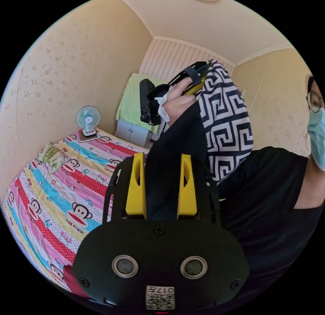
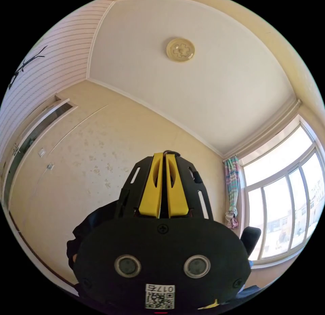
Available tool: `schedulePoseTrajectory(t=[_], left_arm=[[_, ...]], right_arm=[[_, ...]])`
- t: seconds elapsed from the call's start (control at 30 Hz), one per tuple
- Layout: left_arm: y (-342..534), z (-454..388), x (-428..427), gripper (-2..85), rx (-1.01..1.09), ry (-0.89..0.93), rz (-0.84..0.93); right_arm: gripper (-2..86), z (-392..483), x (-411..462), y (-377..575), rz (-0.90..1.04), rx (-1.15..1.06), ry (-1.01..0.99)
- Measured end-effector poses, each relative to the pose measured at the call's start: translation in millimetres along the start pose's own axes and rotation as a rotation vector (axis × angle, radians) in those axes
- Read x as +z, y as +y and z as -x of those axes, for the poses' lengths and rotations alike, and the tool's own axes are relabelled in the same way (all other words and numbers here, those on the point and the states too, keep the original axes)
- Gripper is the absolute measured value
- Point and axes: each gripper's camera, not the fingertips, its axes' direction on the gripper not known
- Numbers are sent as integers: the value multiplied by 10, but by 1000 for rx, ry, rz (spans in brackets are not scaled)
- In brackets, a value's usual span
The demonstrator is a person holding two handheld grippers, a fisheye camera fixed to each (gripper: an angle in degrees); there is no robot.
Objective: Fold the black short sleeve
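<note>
The black short sleeve (image 1: 176, 142) hangs in the air in front of a person, and a navy-and-white key-patterned part (image 1: 226, 125) of it drapes to the right. In the left gripper view my left gripper (image 1: 161, 157) has black cloth filling the space between its yellow jaws. Higher up, a hand holds my right gripper (image 1: 199, 74) at the garment's top edge. The right gripper view points up at the ceiling. There my right gripper (image 2: 166, 154) has its jaws almost together, with a thin dark edge of cloth (image 2: 171, 153) at the tips.
A bed with a striped cartoon sheet (image 1: 50, 193) lies below on the left, a small fan (image 1: 88, 120) at its far end. A grey cabinet under a green cloth (image 1: 133, 132) stands by the wall. The person's black-clad body (image 1: 271, 200) is close. A window (image 2: 287, 200) and door (image 2: 30, 139) flank the room.
</note>
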Motion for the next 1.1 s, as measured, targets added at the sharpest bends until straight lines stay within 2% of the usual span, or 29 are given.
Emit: schedulePoseTrajectory(t=[0.2, 0.27, 0.33, 0.43, 0.5, 0.53, 0.6, 0.73, 0.83, 0.97, 1.1], left_arm=[[17, 61, 69, 21, -45, 174, -101], [27, 71, -30, 12, -53, 219, -165], [53, 21, -309, 6, -54, 233, -302], [49, -105, -719, 1, -13, 298, -477], [-20, -204, -897, -1, 8, 304, -530], [-88, -273, -974, -1, 11, 288, -546], [-232, -393, -1010, -1, 14, 231, -534], [-584, -558, -926, -1, 22, 208, -507], [-848, -600, -869, -1, 14, 191, -470], [-1113, -629, -920, -1, 21, 204, -443], [-1317, -640, -1089, -1, 42, 208, -433]], right_arm=[[11, 19, 110, 95, 25, 31, 58], [11, 82, 97, 116, 37, 20, 124], [12, 174, 18, 142, 14, 4, 189], [14, 350, -221, 213, -42, 60, 427], [15, 559, -430, 368, -52, 107, 766], [15, 605, -479, 420, -44, 119, 852], [16, 764, -675, 694, -37, 161, 1110], [17, 924, -1024, 1172, -134, 181, 1162], [17, 1002, -1247, 1519, -201, 235, 1312], [40, 889, -1298, 1822, -4, 331, 1549], [134, 535, -1436, 2070, 138, 406, 1529]])
